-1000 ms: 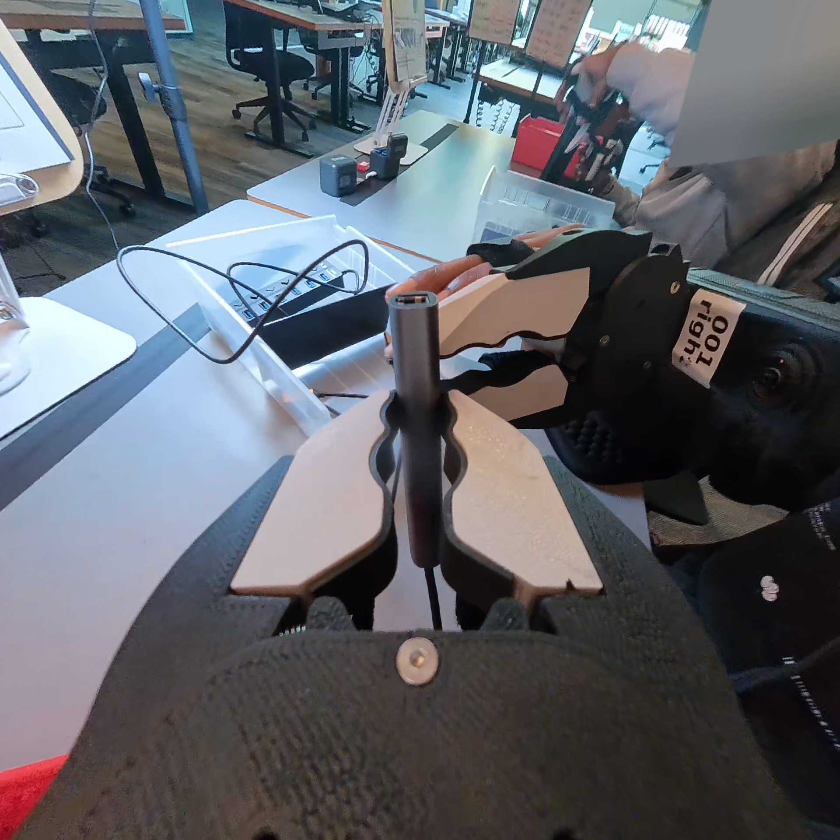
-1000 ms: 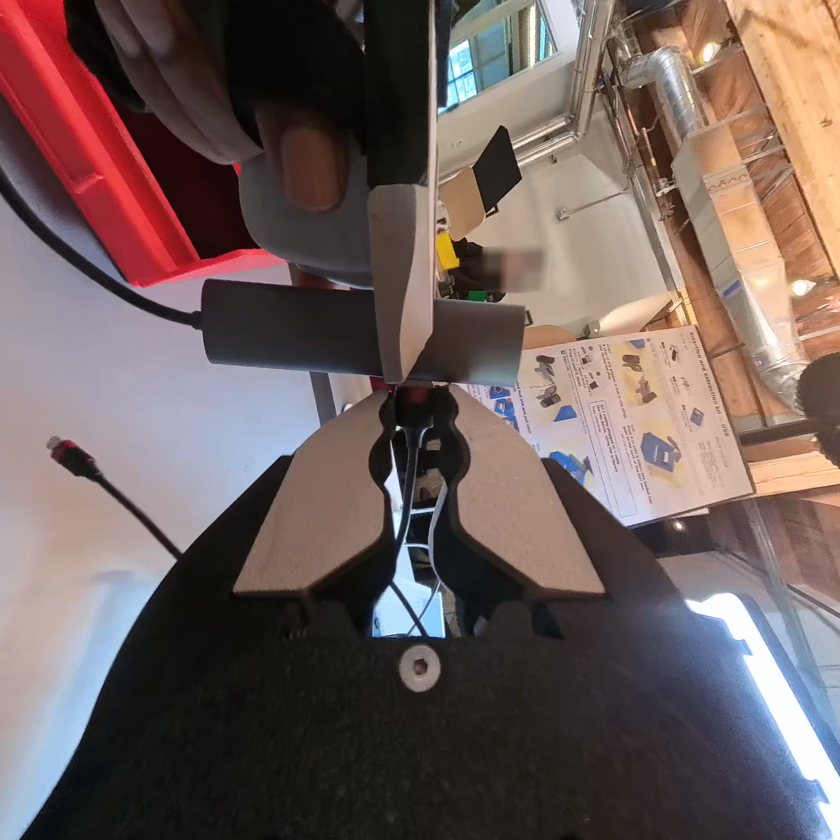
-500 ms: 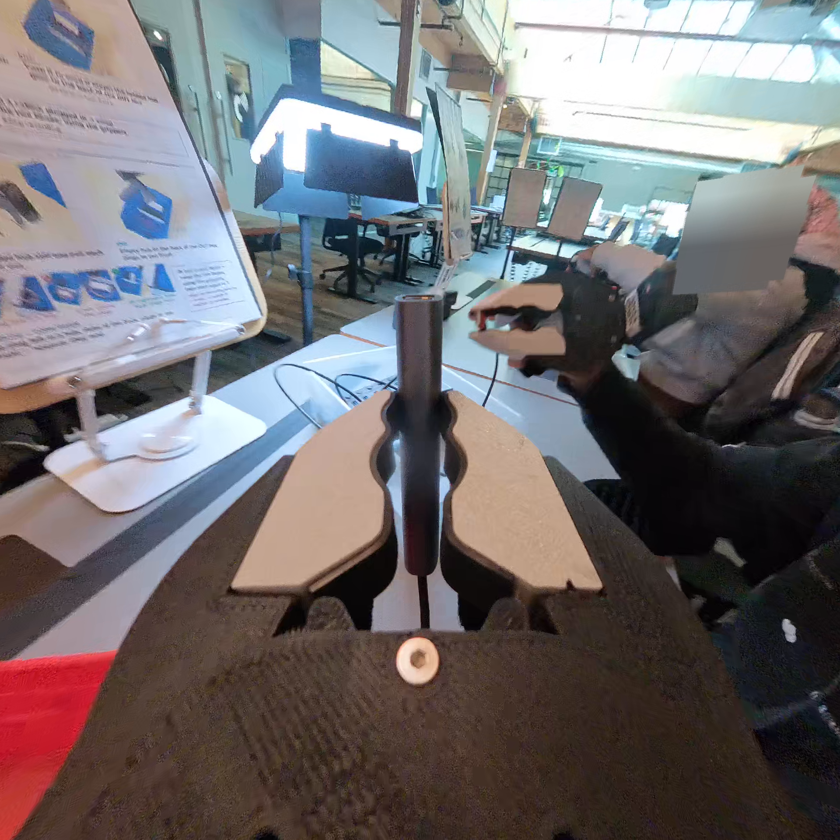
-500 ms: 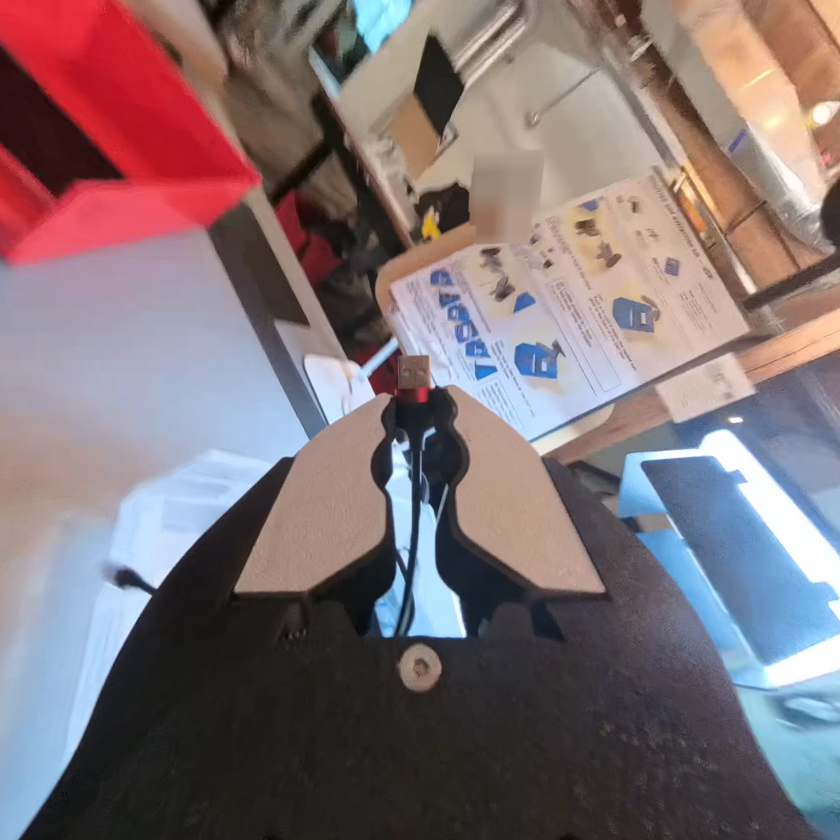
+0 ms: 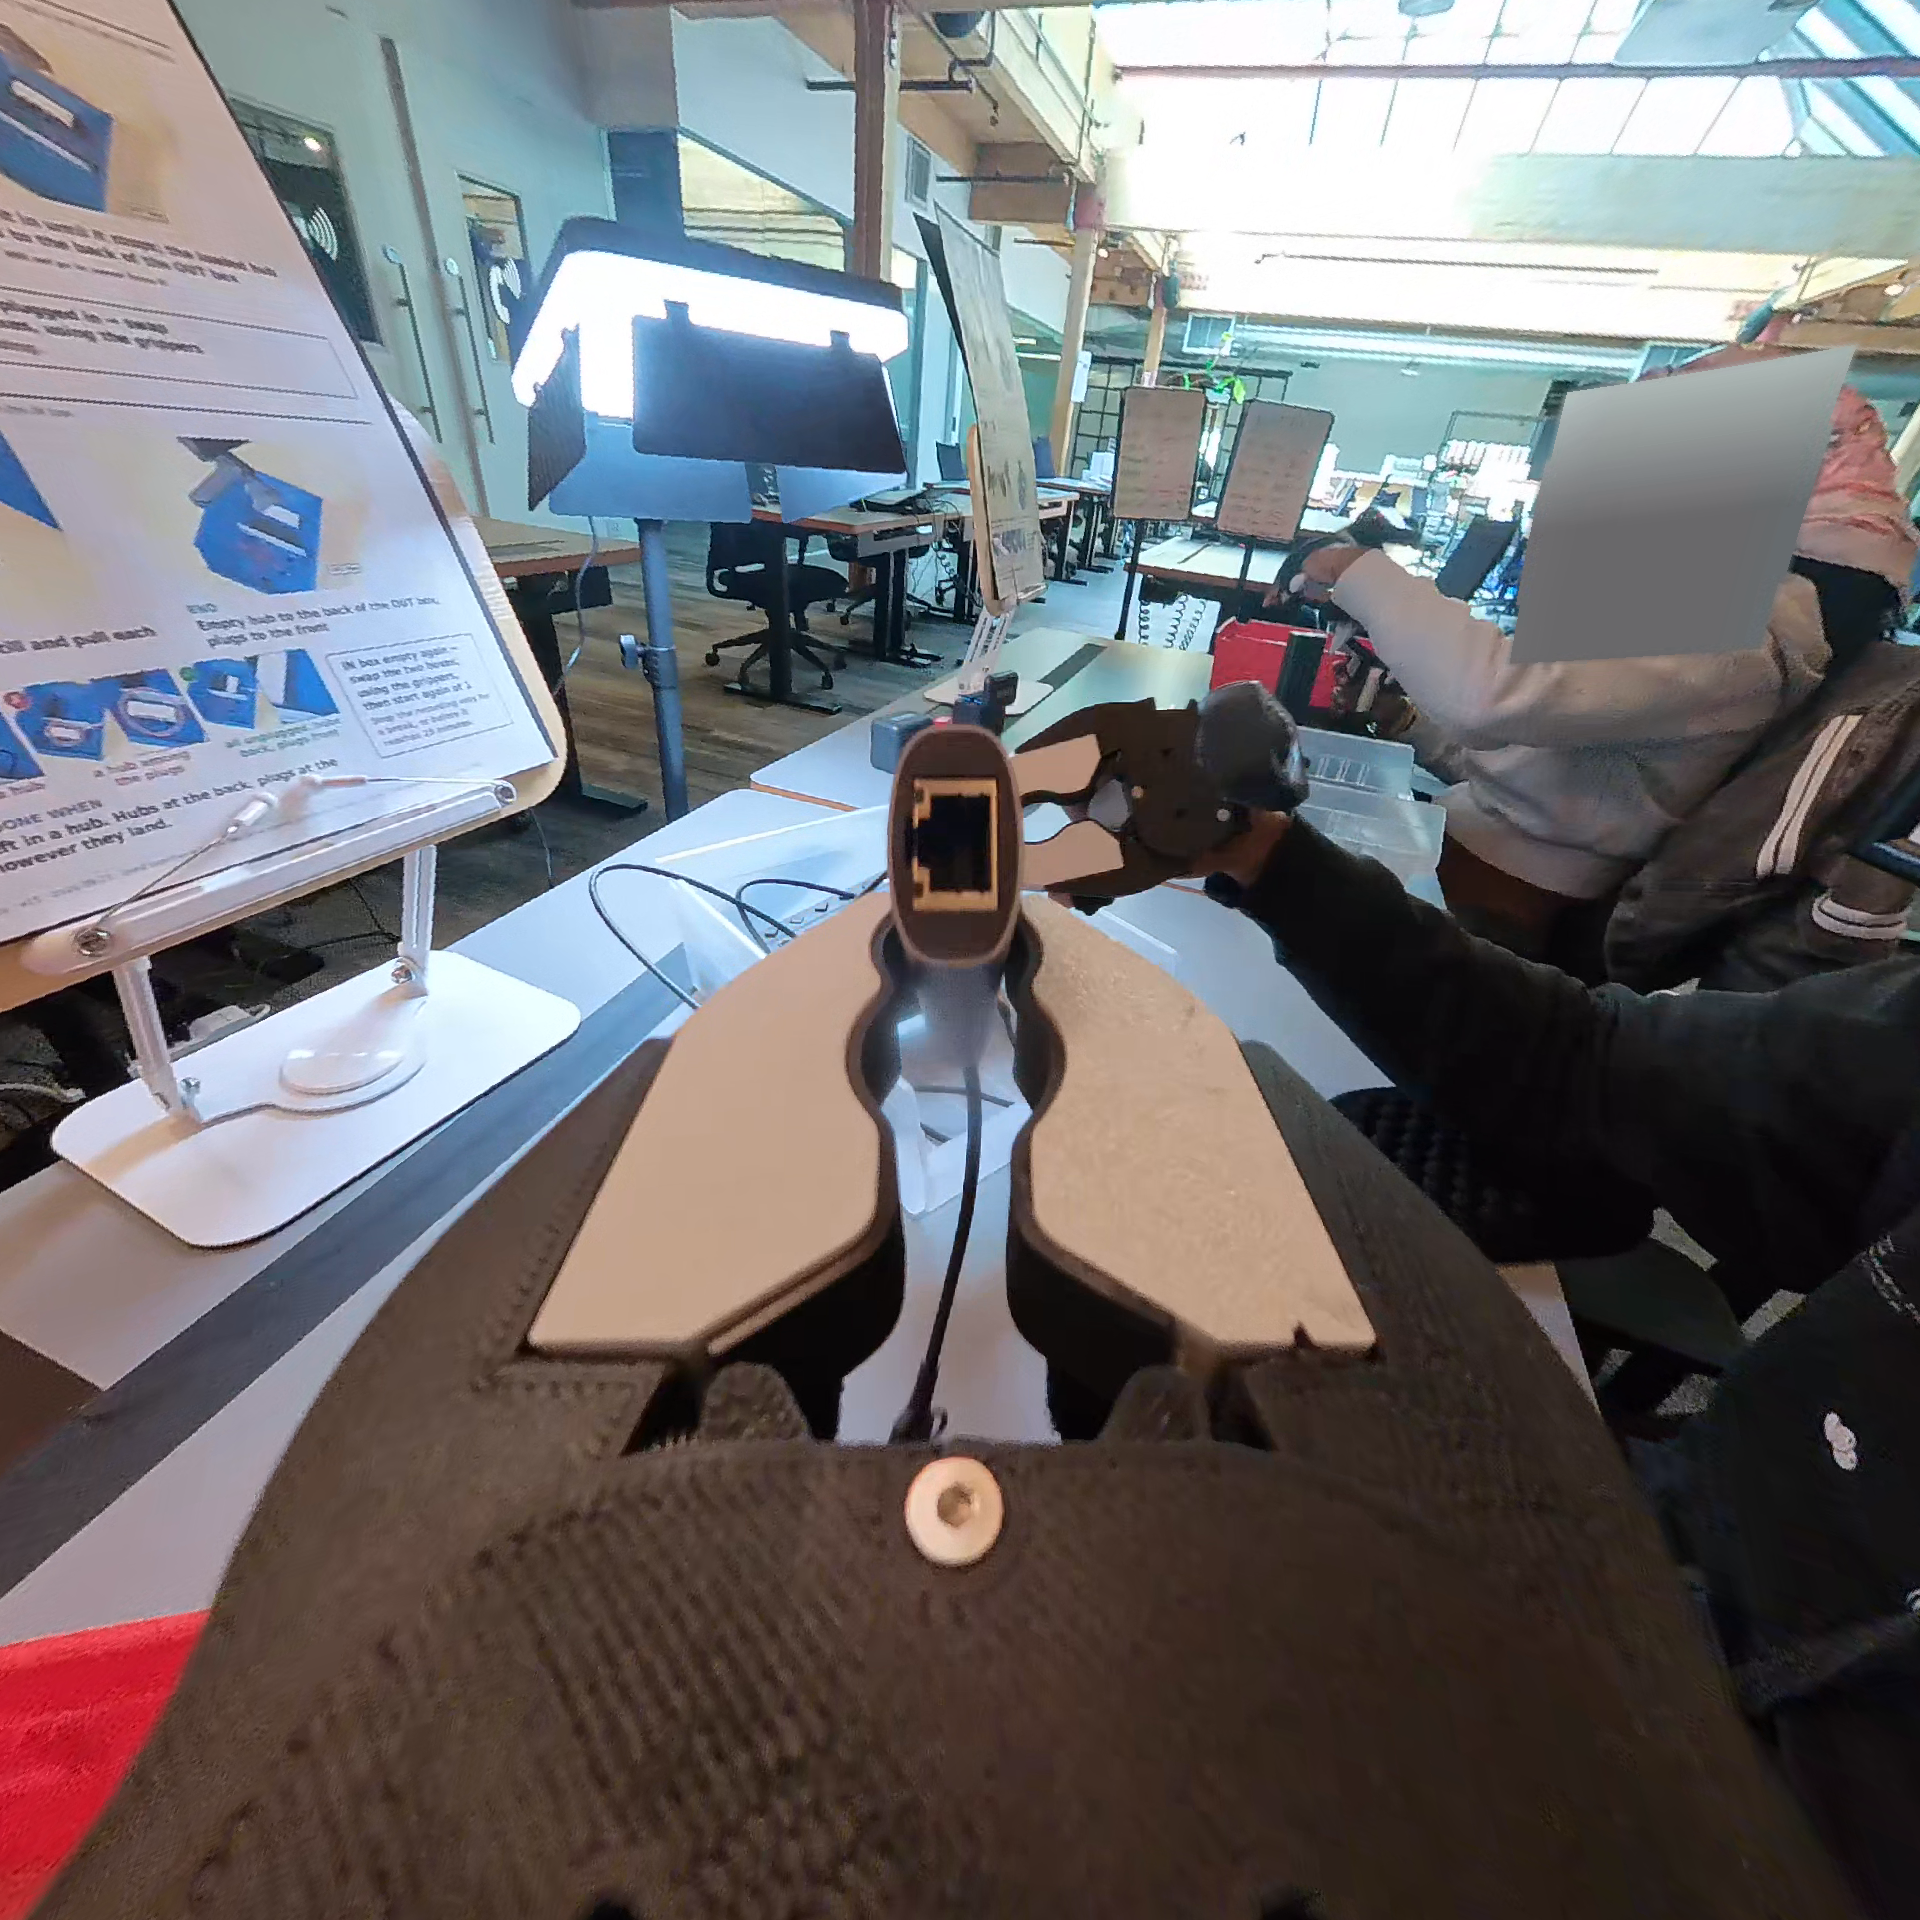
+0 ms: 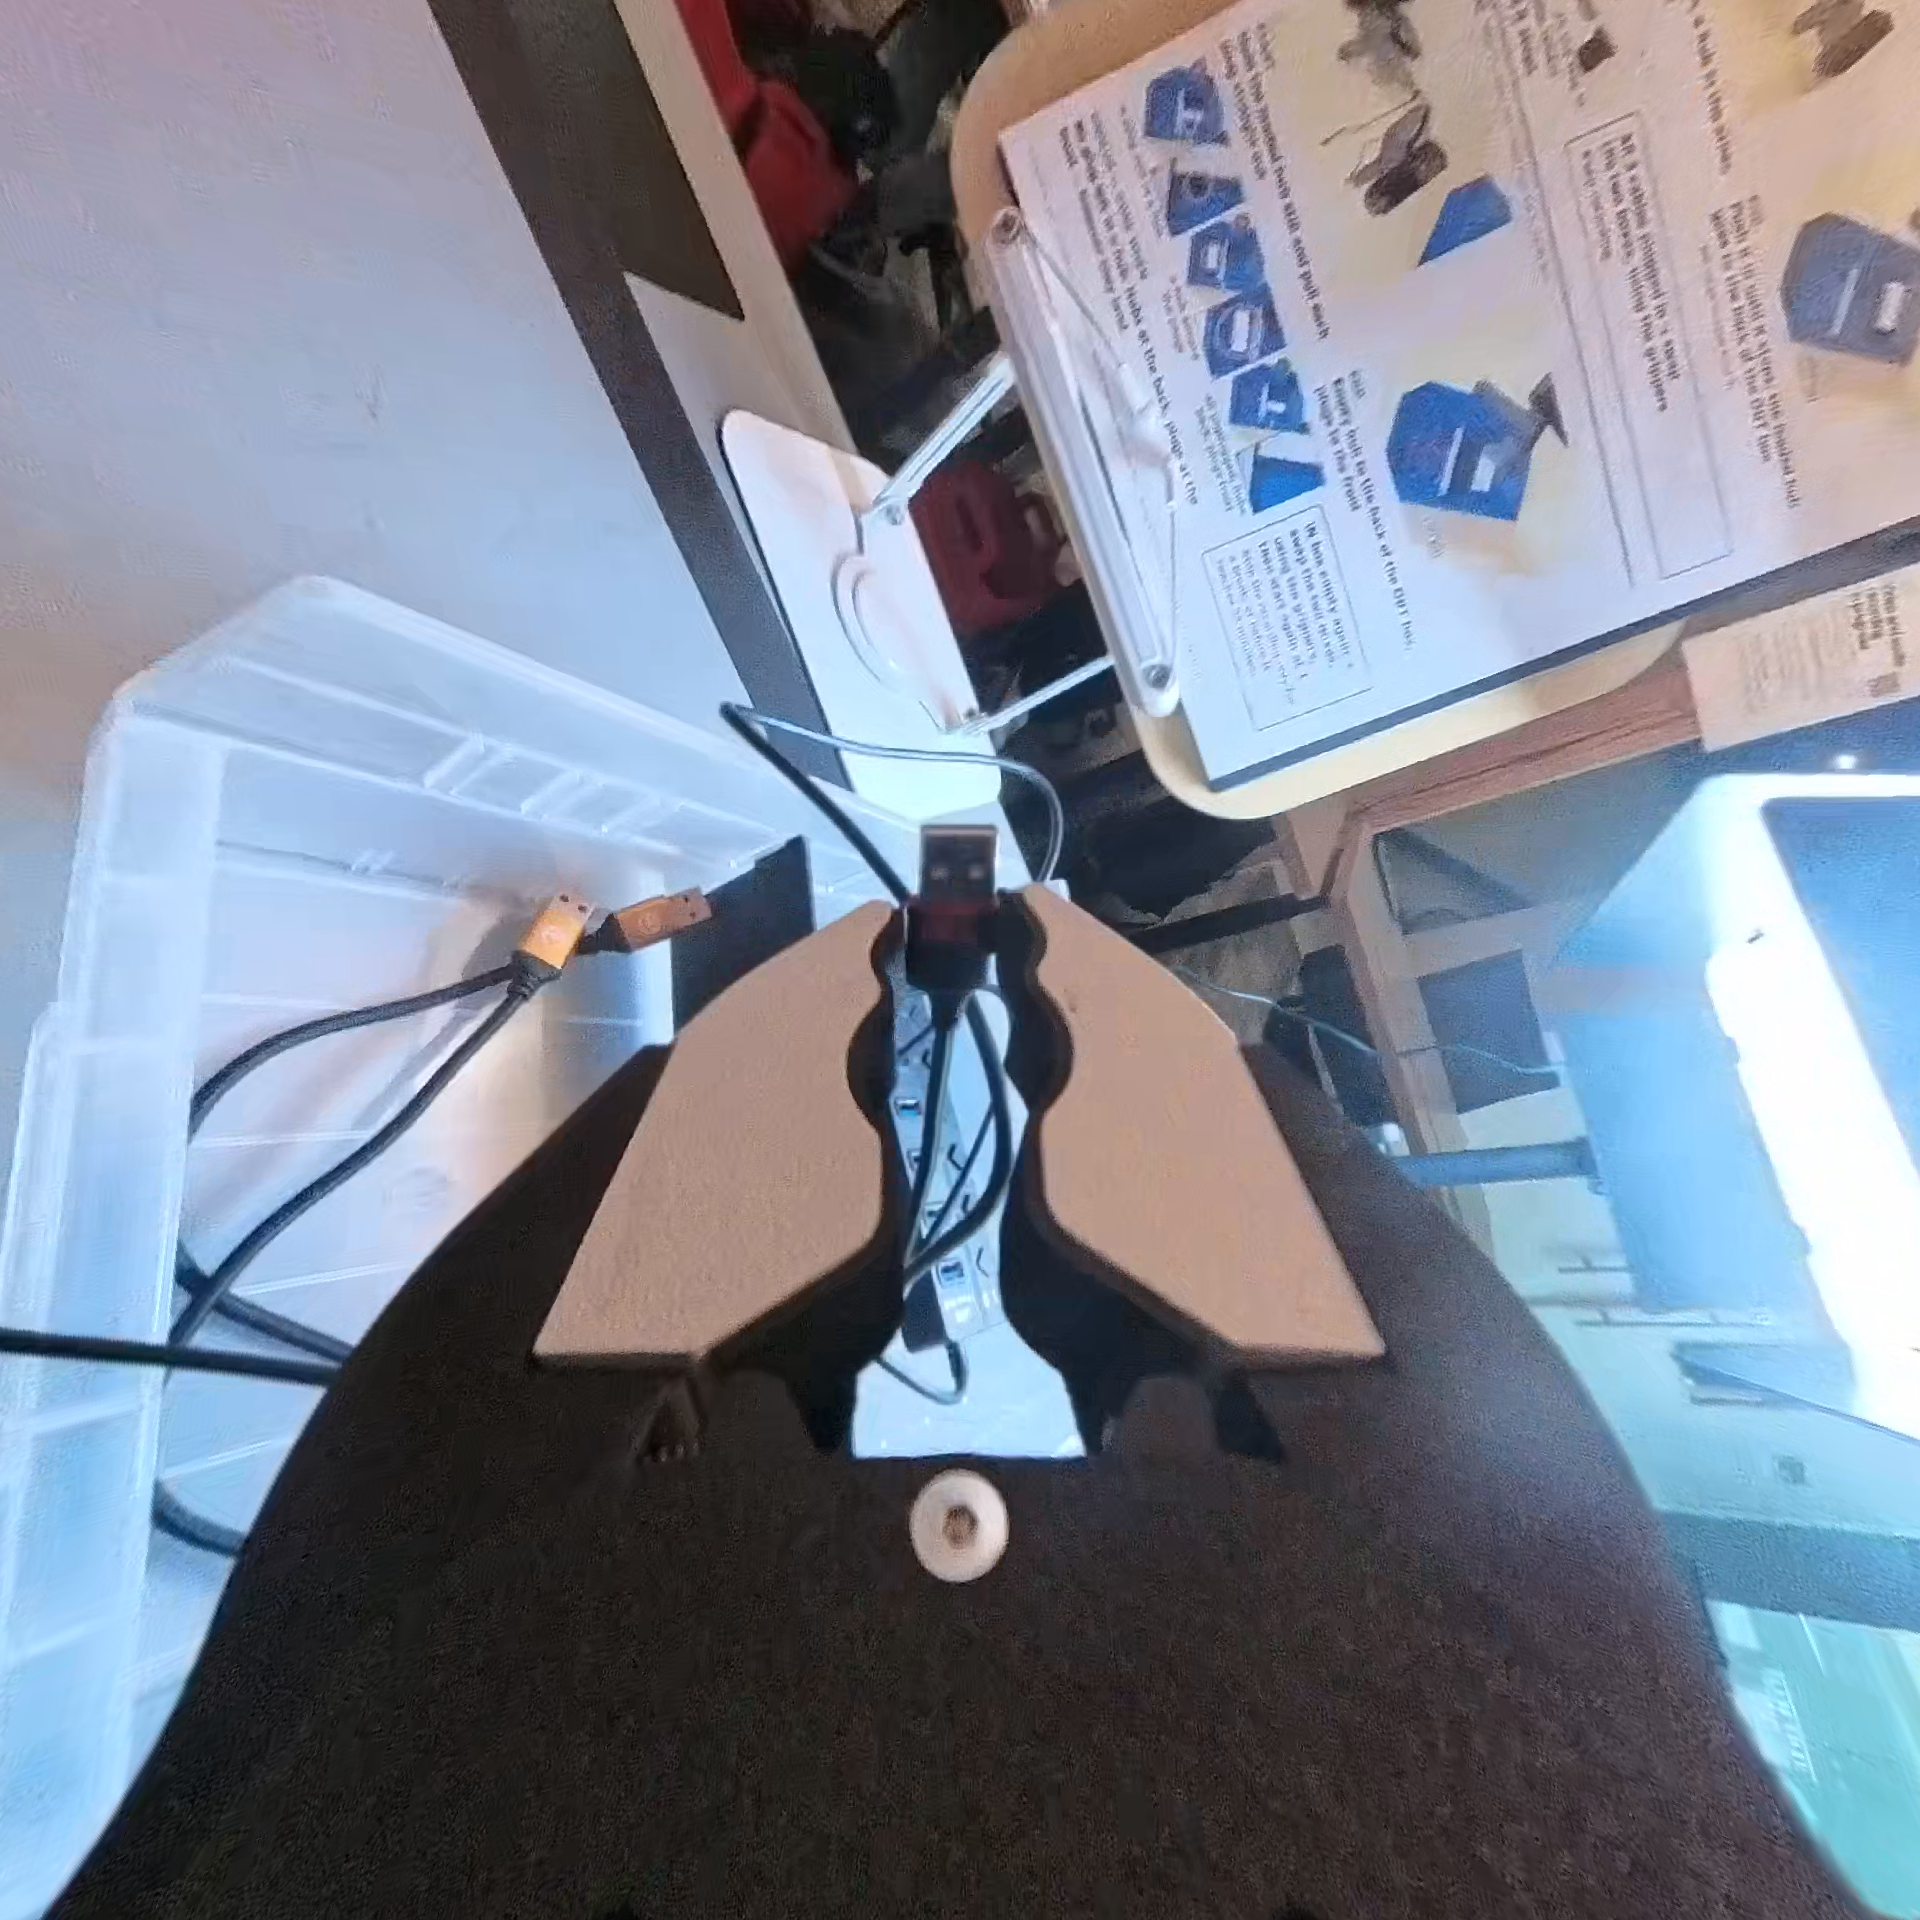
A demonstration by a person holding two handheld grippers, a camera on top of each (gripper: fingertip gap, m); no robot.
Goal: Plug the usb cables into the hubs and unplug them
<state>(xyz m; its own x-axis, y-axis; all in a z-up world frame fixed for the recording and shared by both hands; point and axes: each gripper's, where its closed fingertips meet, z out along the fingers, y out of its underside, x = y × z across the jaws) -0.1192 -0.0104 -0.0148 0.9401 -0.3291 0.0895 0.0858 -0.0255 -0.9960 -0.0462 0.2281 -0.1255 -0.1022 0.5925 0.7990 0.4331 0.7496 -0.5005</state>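
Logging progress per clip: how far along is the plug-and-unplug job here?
Done: the red plug is free of the hub. In hand: the left gripper clamps the hub, the right gripper the plug, held apart. Left: two orange plugs lie loose in the clear bin; whether they were plugged already, I can't tell.

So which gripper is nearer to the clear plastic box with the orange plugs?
Right. The right gripper, shut on the red USB plug, hangs directly above the clear plastic box. The left gripper, shut on the grey hub, is nearer the person, with the box beyond its fingers.
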